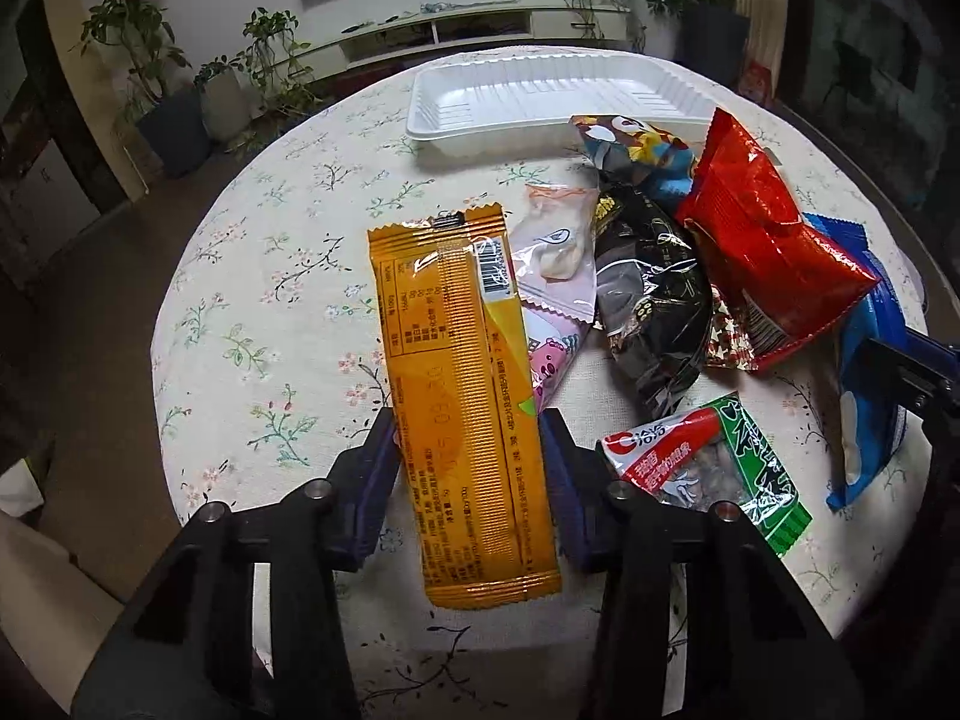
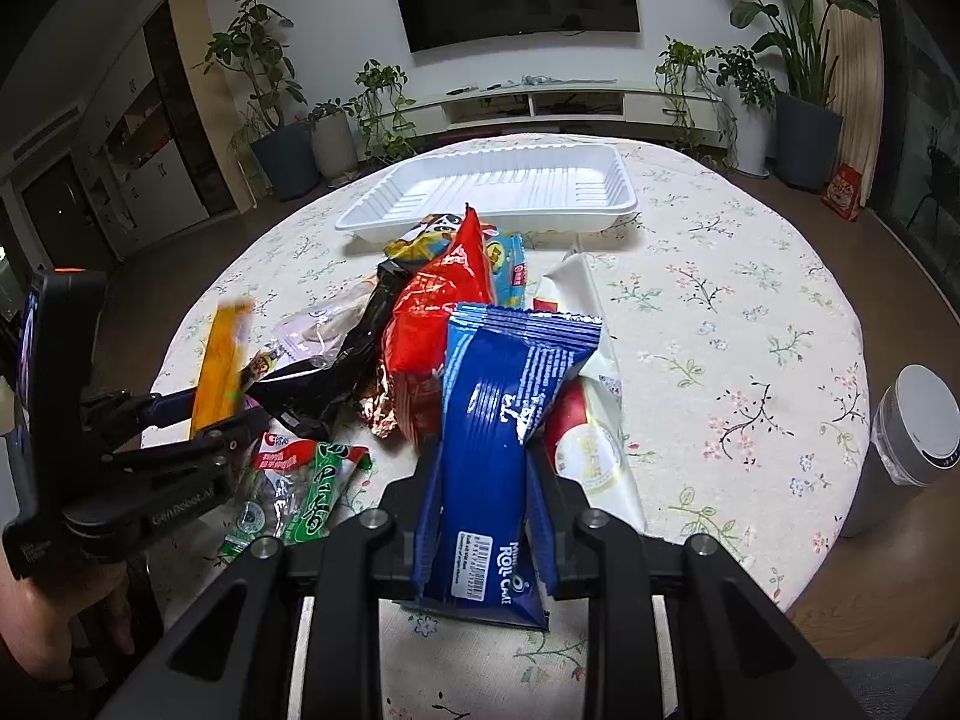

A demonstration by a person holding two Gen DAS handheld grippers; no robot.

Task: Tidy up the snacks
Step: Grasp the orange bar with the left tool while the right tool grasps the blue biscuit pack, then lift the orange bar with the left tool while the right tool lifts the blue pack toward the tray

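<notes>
Your left gripper [image 1: 471, 456] clamps the orange packet [image 1: 462, 396], your right gripper [image 2: 480, 516] clamps the blue packet [image 2: 498, 420], both above the bench [image 2: 750, 324].

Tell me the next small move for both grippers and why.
Probably lift both packets and carry them toward the white tray, which lies empty beyond the pile: the left gripper already clamps the orange packet, the right gripper the blue packet.

Orange packet [image 1: 465, 402] between left gripper [image 1: 471, 450] pads
</notes>
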